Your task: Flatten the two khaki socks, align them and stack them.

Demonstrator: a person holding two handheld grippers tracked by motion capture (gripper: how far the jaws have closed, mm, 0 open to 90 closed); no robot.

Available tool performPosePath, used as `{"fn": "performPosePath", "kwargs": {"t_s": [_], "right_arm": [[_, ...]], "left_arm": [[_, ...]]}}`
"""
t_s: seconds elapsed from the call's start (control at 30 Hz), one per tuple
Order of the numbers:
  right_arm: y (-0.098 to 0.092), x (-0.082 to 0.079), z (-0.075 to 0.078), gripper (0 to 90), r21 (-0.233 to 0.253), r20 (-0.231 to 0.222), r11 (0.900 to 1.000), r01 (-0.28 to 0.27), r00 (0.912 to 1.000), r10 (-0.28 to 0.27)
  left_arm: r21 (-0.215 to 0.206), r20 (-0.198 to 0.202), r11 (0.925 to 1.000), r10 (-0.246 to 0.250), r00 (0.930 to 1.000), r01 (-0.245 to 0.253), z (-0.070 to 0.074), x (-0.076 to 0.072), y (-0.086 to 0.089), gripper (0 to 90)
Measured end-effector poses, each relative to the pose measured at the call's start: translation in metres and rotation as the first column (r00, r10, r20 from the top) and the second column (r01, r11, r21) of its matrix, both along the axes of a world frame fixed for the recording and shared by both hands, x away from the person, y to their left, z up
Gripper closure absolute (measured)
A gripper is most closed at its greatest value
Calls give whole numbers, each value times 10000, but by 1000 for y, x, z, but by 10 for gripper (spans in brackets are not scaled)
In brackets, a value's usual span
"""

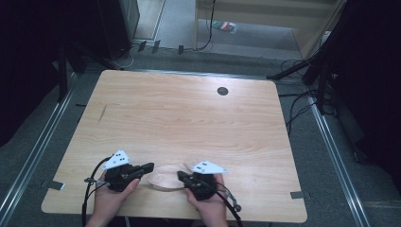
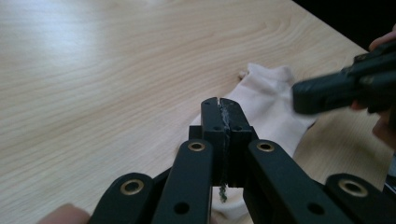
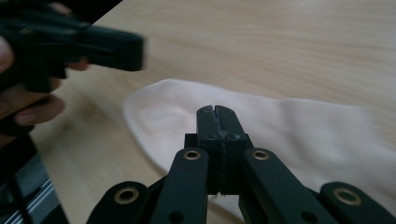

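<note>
A pale cream sock (image 1: 165,182) lies flat near the table's front edge, between my two grippers. My left gripper (image 1: 150,166) points right at the sock's left end, and my right gripper (image 1: 179,175) points left over its right part. In the left gripper view the jaws (image 2: 219,105) are pressed together above the sock (image 2: 271,102), with the right gripper (image 2: 299,95) coming in from the right. In the right gripper view the jaws (image 3: 215,112) are also pressed together over the sock (image 3: 303,126), with the left gripper (image 3: 137,51) at upper left. I see nothing held between either pair of jaws.
The wooden table (image 1: 189,118) has a round black grommet (image 1: 222,91) near its far edge and a short dark mark (image 1: 102,112) at the left. Tape tabs (image 1: 56,185) sit at the front corners. Cables and dark stands (image 1: 312,71) surround the table on the floor.
</note>
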State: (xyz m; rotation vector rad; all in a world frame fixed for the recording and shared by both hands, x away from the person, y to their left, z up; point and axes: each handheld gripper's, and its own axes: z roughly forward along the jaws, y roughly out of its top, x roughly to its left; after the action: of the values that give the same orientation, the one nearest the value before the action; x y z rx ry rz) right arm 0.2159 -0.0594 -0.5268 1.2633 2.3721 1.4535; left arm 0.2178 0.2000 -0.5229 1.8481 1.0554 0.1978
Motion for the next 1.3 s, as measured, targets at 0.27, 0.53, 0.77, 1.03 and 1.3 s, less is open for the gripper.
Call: {"fn": "performPosePath", "kwargs": {"t_s": [0.27,0.53,0.77,1.03,1.3], "right_arm": [[63,-3,-20,900,-303,-610,9941,-1045,9929,1025],[65,-12,-27,900,-967,-733,9783,-1835,9815,1768],[58,-12,-27,900,-1034,-788,9755,-1944,9792,1868],[44,-13,-17,900,-353,-705,9850,-1686,9836,1658],[-21,17,-4,900,-1163,-136,9927,304,9994,-322]], "left_arm": [[1103,-1078,9936,-142,9941,261,-21,9,-10,900],[940,-1432,9955,23,9897,113,-26,12,-7,900],[227,-1420,9997,48,9899,-16,-27,10,6,873],[227,-1638,9994,-219,9863,259,-26,7,26,856],[862,-1583,9945,-447,9864,589,-28,4,21,829]]}}
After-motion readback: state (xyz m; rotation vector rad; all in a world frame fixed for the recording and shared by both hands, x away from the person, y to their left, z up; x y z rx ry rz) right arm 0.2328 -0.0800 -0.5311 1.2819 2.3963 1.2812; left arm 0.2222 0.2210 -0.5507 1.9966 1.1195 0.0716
